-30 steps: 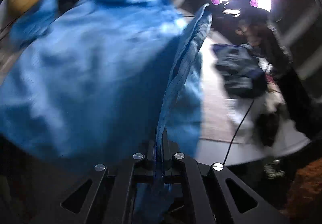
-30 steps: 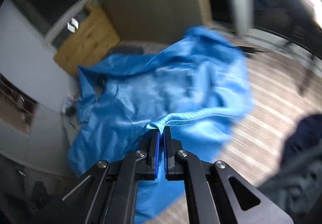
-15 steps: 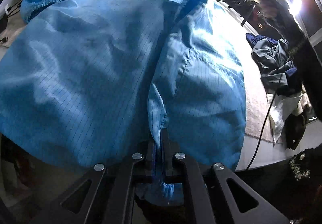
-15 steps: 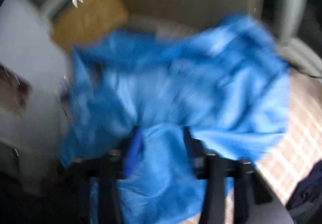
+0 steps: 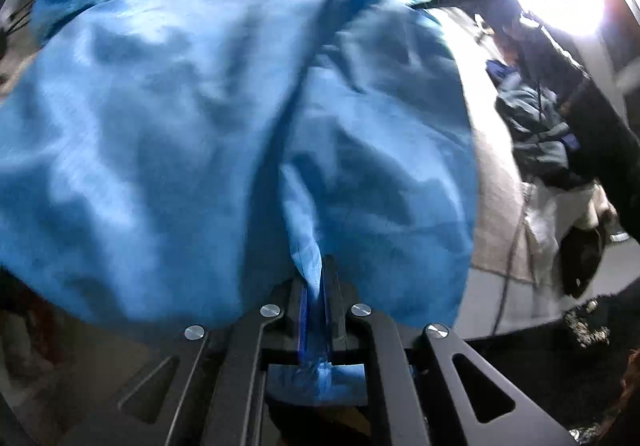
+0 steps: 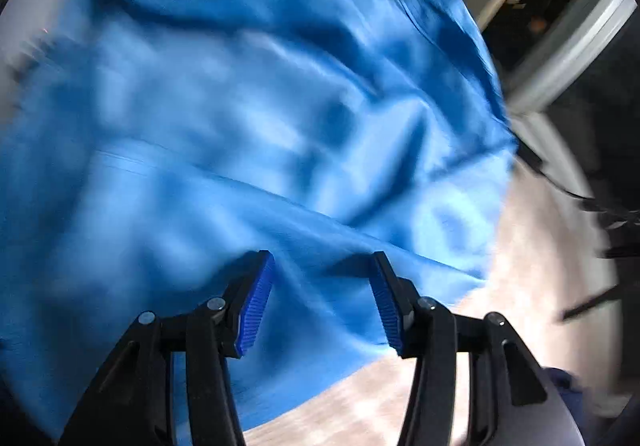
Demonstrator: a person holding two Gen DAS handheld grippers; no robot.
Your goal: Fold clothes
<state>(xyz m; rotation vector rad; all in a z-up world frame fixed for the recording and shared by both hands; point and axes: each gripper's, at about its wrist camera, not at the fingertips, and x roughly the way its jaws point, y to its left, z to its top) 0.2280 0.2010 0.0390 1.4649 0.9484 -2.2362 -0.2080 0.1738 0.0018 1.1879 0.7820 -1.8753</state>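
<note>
Blue garment (image 5: pixel 180 117): spread loosely, rumpled, over surface (image 6: pixel 532 246); fills both views from 9 to 2 o'clock. Left claw (image 5: pixel 316 286): clamped on pinched edge fold at 6 o'clock. Right claw (image 6: pixel 322 298): jaws wide apart, nothing between them, garment edge just beyond. Fabric judged thin, light, limp, probably slick; billows, slides readily. Best hold: hem or seam edge, doubled, not mid-panel. Dark clothes pile (image 5: pixel 536 125) at 3 o'clock.

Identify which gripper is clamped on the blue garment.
The left gripper: its fingers pinch a fold of the blue garment. The right gripper hangs open, fingers apart.
</note>
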